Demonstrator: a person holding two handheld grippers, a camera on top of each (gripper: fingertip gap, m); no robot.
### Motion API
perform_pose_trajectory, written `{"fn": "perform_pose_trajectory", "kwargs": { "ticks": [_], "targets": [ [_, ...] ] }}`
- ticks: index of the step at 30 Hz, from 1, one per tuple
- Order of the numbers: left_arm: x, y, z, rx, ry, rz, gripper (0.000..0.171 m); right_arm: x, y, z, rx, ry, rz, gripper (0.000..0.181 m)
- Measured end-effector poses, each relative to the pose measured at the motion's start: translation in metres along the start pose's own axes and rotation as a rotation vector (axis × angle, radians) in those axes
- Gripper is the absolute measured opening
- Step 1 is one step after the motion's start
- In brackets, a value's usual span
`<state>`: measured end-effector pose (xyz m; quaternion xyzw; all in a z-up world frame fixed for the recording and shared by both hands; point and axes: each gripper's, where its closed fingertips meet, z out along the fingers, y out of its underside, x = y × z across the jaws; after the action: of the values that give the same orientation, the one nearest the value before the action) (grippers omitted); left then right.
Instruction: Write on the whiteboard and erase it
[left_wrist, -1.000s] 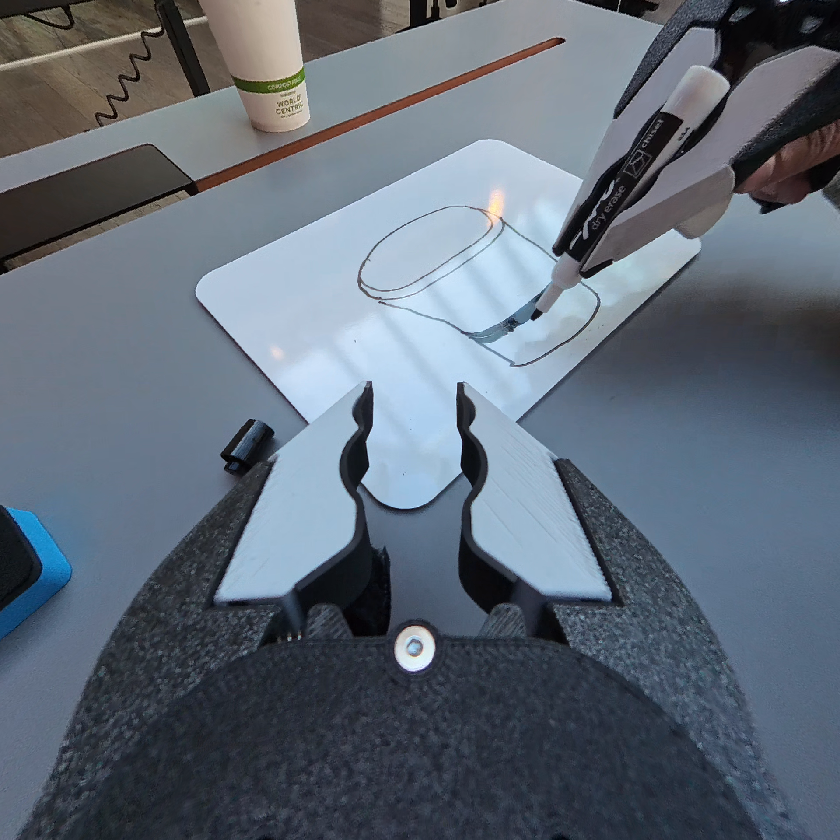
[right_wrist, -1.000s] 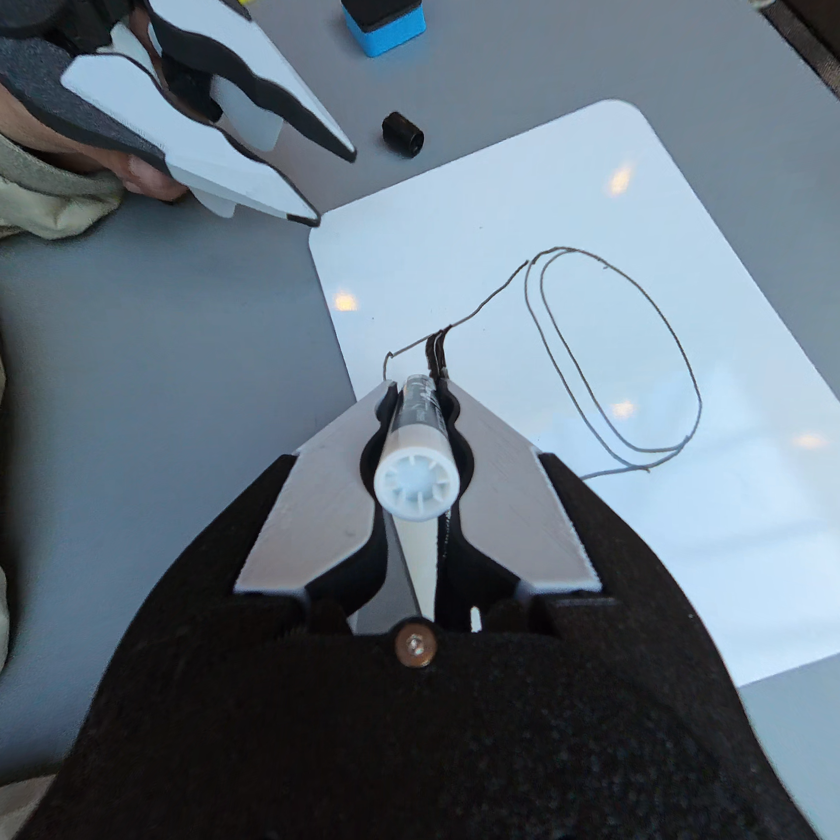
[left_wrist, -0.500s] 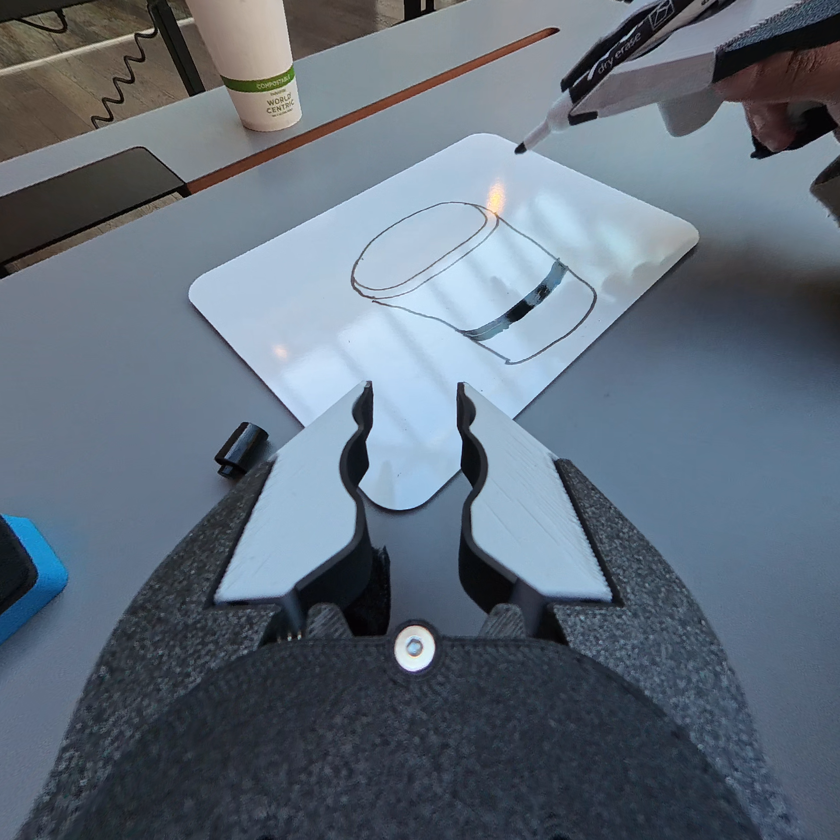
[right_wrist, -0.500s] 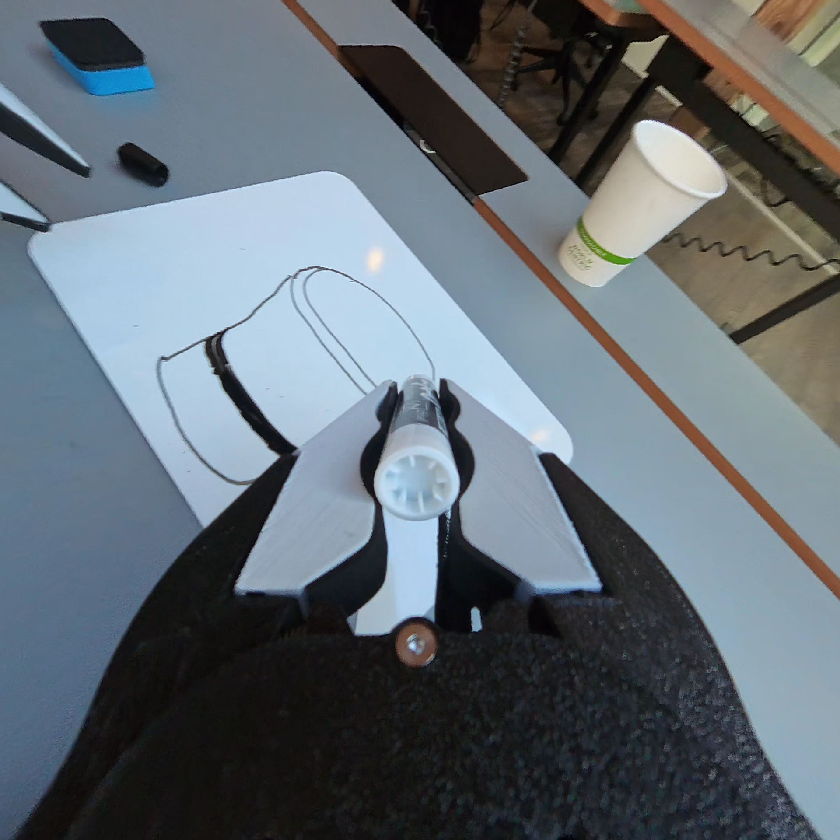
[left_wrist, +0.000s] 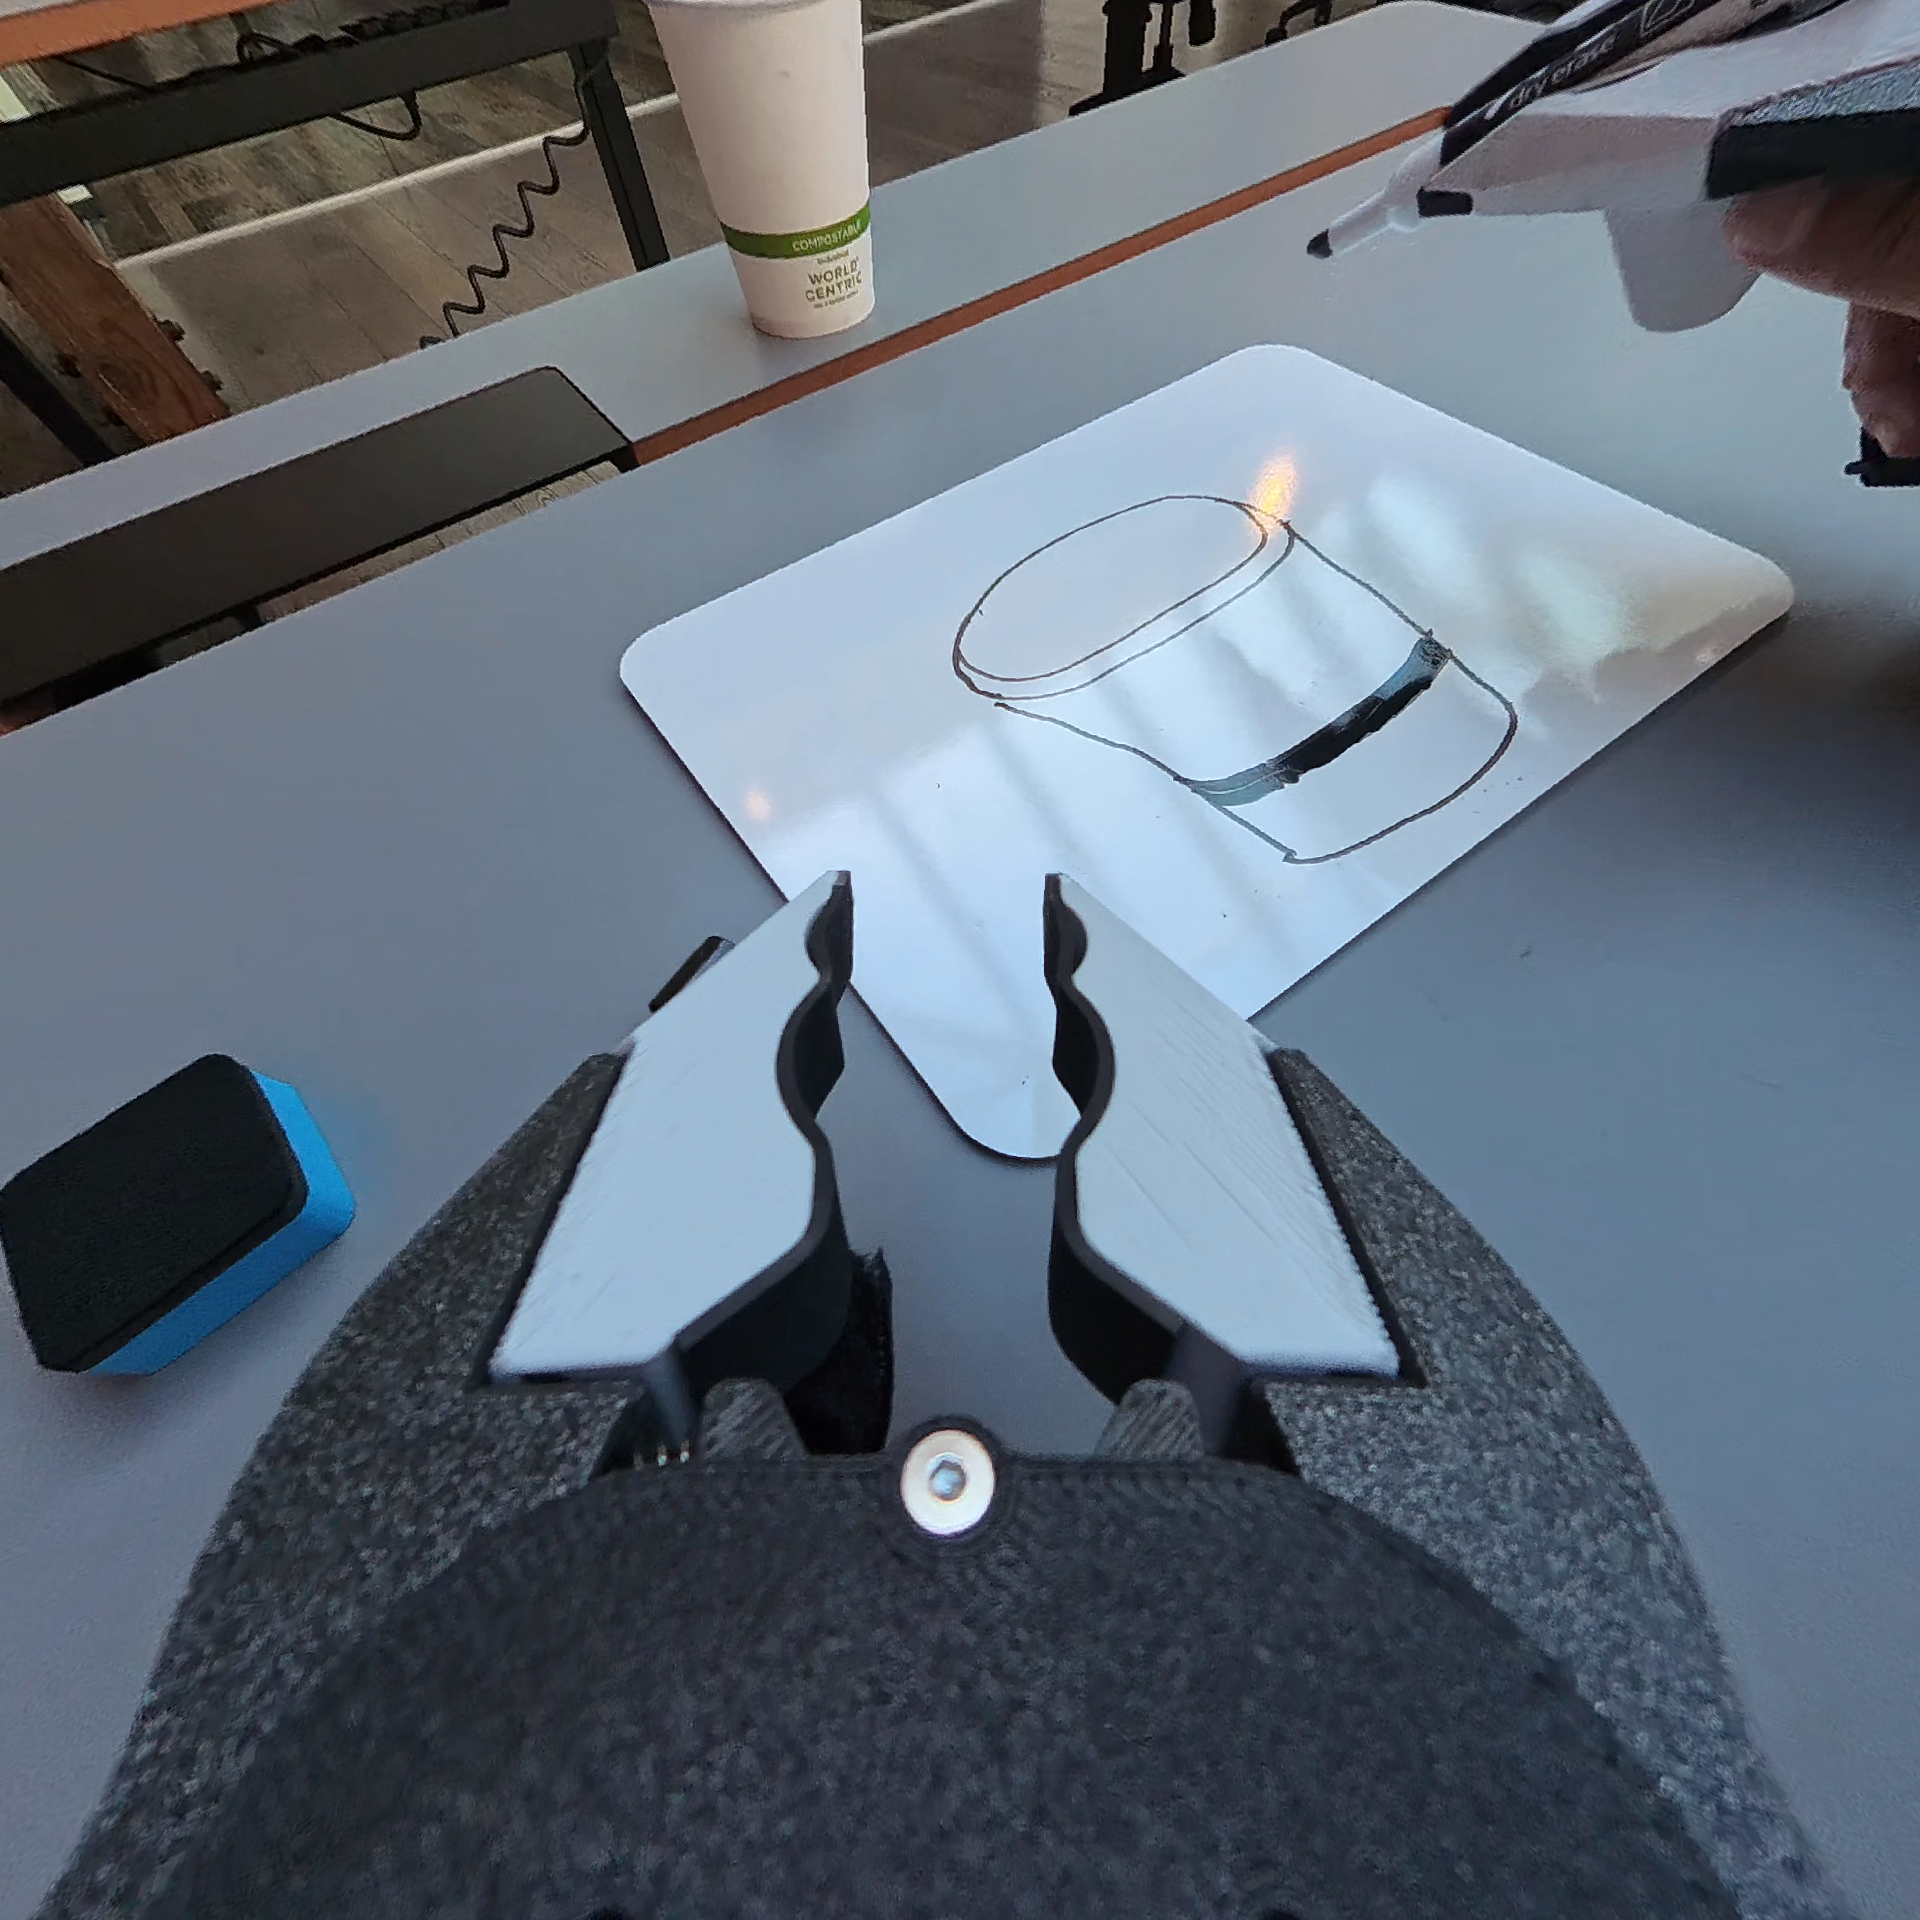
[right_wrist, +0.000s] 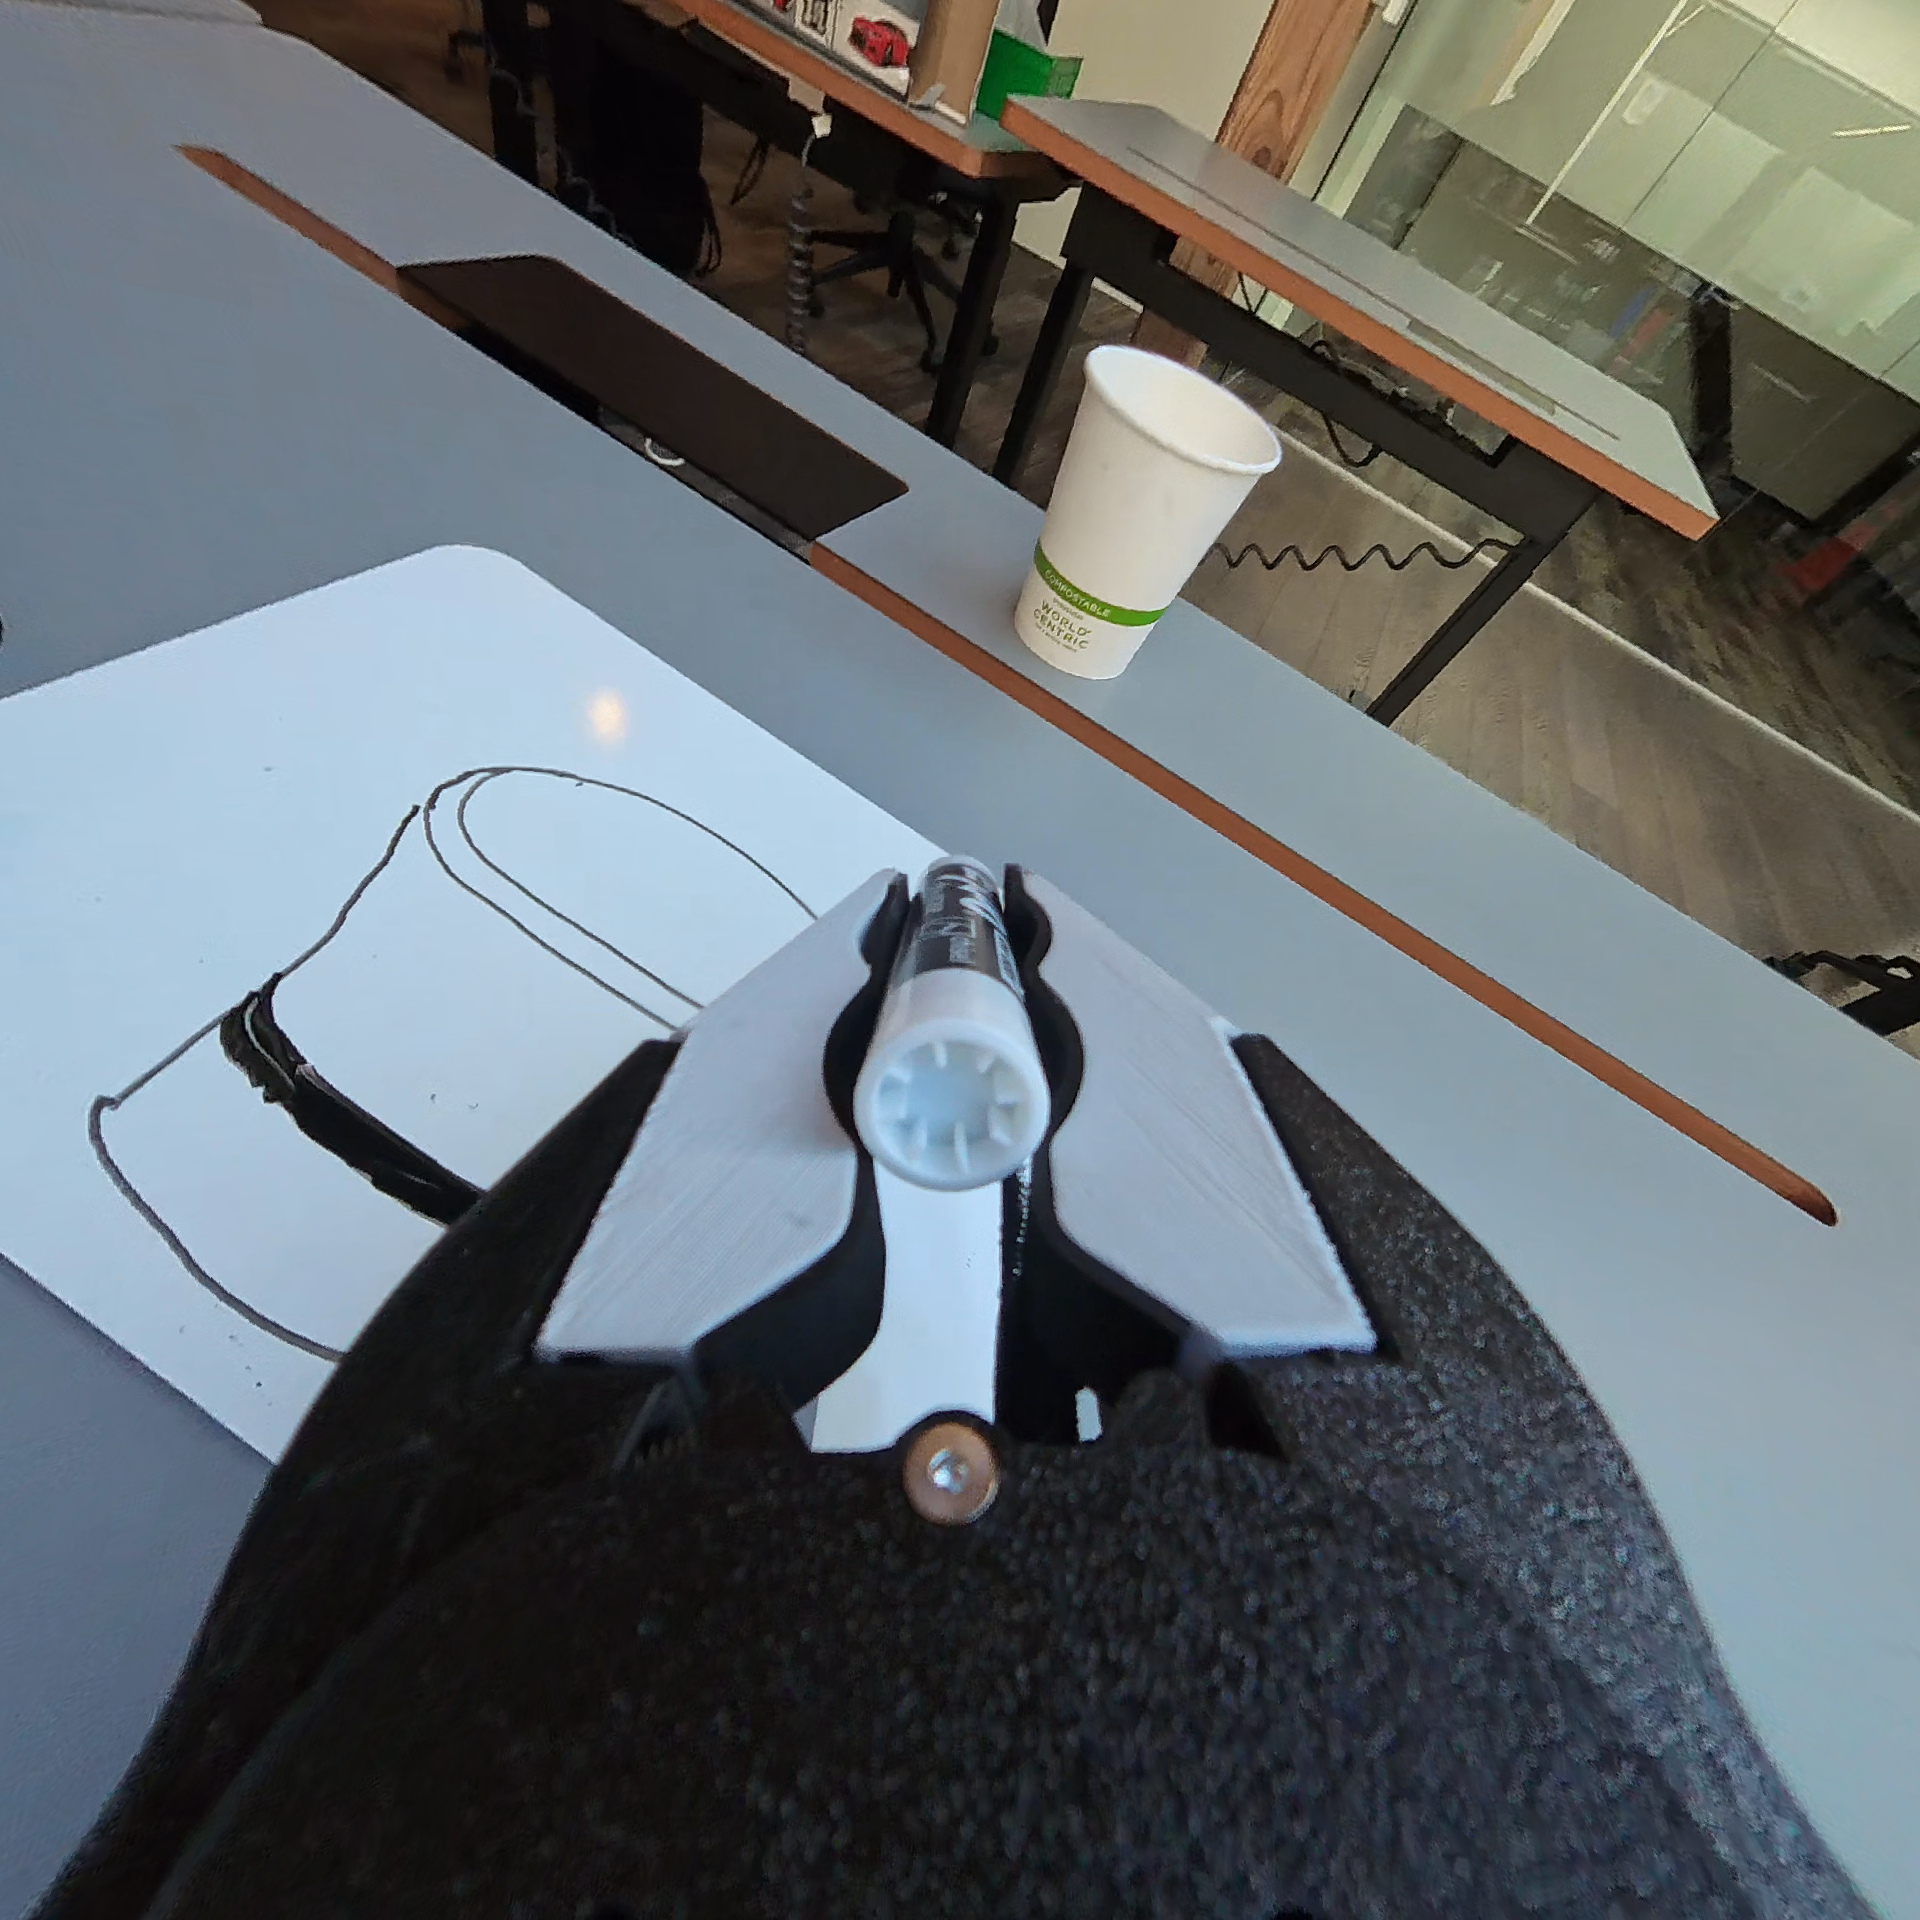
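A small whiteboard (left_wrist: 883, 717) lies flat on the grey table (left_wrist: 364, 831); it also shows in the right wrist view (right_wrist: 260, 748). On it is a line drawing of a cup (left_wrist: 1226, 675) with a thick black band. My right gripper (right_wrist: 951, 883) is shut on a dry-erase marker (right_wrist: 951, 1029), uncapped, and holds it in the air beyond the board's far right corner; its tip (left_wrist: 1322, 245) points left. My left gripper (left_wrist: 945, 894) is open and empty, above the board's near corner. The marker's black cap (left_wrist: 691, 961) lies by my left finger.
A white paper cup (left_wrist: 784, 166) with a green band stands at the back of the table, also in the right wrist view (right_wrist: 1132, 520). A blue and black eraser (left_wrist: 166, 1216) lies at the near left. A black flap (left_wrist: 291, 488) and an orange-edged slot (right_wrist: 1299, 883) run along the back.
My right gripper lifted the marker off the drawn band and swung it up and away past the board's far edge. My left gripper drew back a little; the eraser shows more.
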<state>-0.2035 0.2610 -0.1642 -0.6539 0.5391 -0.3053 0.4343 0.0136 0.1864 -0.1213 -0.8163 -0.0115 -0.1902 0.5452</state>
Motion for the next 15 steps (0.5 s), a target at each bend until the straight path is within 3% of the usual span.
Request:
{"fn": "perform_pose_trajectory", "kwargs": {
  "ticks": [9, 15],
  "targets": [
    [-0.006, 0.002, 0.003, -0.004, -0.033, -0.002, 0.037, 0.011, -0.012, -0.009, 0.078, 0.025, 0.168, 0.018],
    [-0.007, 0.002, 0.004, -0.001, -0.027, -0.024, 0.037, 0.011, -0.019, -0.014, 0.104, 0.028, 0.157, 0.019]
  ]
}}
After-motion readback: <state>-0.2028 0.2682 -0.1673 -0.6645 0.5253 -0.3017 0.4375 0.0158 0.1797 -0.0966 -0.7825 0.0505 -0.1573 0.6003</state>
